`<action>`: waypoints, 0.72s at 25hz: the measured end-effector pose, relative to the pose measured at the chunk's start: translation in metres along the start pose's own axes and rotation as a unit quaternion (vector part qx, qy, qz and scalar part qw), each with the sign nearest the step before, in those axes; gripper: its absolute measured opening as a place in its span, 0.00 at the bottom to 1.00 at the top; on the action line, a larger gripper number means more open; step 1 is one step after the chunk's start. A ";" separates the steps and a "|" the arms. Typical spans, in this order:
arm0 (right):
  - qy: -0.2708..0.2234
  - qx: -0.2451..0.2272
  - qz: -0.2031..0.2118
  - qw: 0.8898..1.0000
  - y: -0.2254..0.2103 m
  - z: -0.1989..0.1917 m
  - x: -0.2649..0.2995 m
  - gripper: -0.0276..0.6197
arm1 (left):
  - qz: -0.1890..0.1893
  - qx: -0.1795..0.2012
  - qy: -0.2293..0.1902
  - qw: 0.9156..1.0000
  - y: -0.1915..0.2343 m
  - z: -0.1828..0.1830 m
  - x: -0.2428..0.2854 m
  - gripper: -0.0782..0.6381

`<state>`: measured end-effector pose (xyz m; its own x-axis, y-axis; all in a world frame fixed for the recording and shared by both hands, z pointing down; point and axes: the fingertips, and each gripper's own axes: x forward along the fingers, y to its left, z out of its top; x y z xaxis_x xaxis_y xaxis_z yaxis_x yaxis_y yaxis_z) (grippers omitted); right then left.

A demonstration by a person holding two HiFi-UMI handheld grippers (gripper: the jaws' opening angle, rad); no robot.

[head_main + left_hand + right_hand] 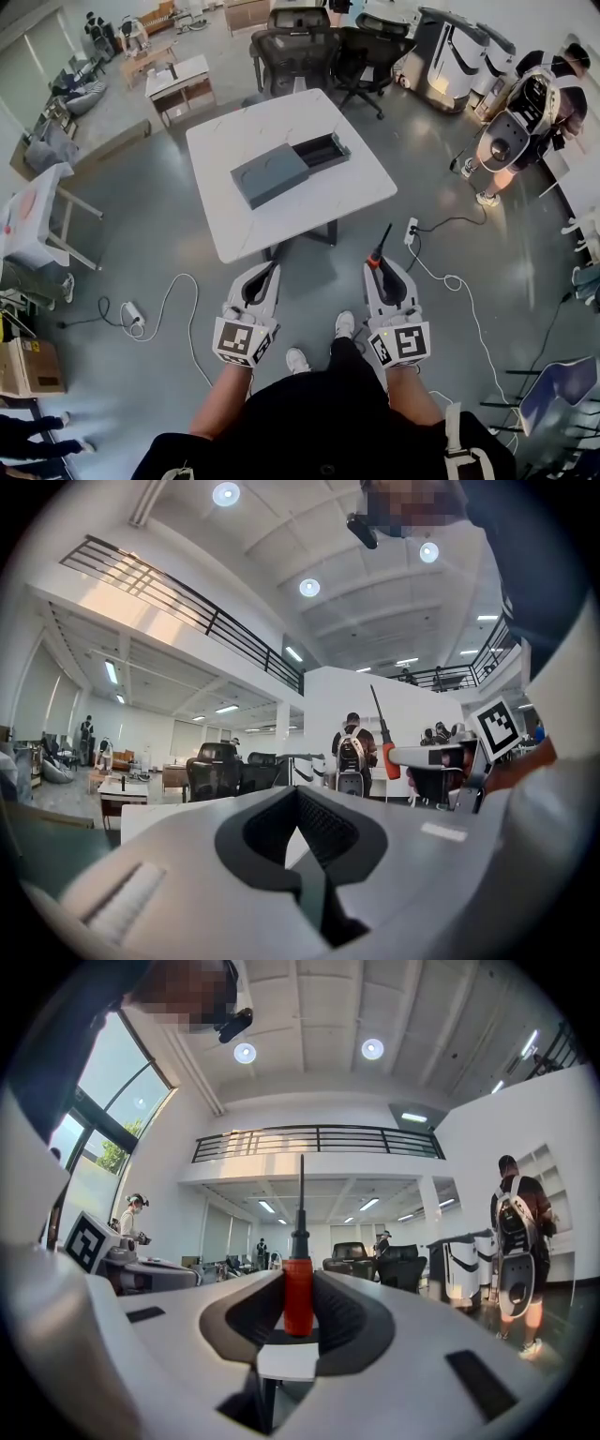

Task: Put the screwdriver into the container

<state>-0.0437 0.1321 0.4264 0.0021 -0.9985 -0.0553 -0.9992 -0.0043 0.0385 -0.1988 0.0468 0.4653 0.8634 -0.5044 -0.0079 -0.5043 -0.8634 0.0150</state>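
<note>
Screwdriver is sitting in the right gripper. The jaws are pressing on the red handle from both sides, and the dark shaft is sticking out past the tips toward the table. The left gripper is hanging level beside it, its jaws resting together with nothing between them. Both grippers are hovering over grey floor, short of the table's near edge. One shoe of the person is showing between the grippers, lower in the head view.

A white power strip is lying on the floor just right of the shaft tip, its cable trailing off to the right. Beyond it a white table is standing. A grey container is lying on the table at an angle, with a dark tray sticking out of its far right end. The screwdriver is being held well apart from the container and is not yet in it. Black office chairs are standing behind the table. A bystander wearing a backpack is standing far off to the right.
</note>
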 end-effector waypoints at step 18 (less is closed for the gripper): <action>-0.016 0.007 0.081 0.997 -0.082 -0.009 0.100 0.19 | 0.053 0.007 0.021 0.998 0.021 -0.006 0.114 0.12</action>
<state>0.0384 0.0320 0.4262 -0.1602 -0.9838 -0.0808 -0.9868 0.1578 0.0356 -0.1112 -0.0283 0.4708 0.8047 -0.5926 0.0356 -0.5929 -0.8053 -0.0013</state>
